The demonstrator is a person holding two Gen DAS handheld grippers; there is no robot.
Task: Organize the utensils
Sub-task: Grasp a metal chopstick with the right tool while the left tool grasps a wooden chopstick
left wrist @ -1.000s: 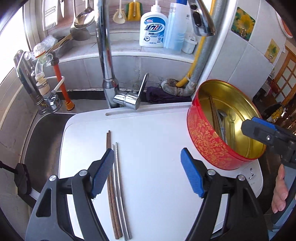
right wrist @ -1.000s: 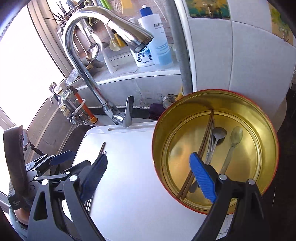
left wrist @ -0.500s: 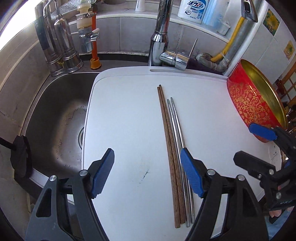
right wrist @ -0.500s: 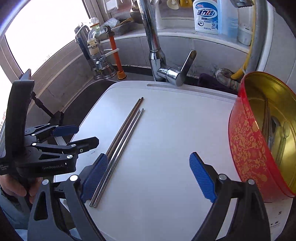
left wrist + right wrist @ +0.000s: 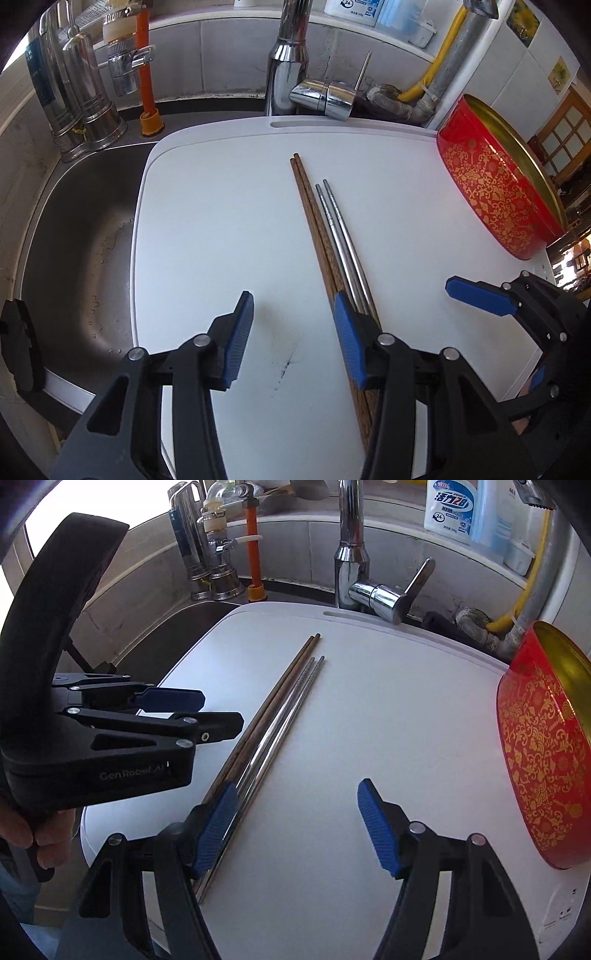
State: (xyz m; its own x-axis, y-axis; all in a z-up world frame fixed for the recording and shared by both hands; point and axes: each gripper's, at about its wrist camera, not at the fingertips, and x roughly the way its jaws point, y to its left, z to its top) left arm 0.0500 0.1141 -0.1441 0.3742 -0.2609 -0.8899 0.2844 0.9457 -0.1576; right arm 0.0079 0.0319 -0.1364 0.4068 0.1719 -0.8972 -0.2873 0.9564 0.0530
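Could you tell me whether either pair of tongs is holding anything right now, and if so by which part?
Nothing is held. Both the left tongs and right tongs stand open, jaws just closing, over the chopsticks lying on the white board.

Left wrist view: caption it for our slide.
Open left gripper beside wooden chopsticks and steel chopsticks.

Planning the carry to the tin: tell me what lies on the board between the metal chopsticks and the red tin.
Nothing: in both wrist views the white board is bare between the metal chopsticks and the red tin.
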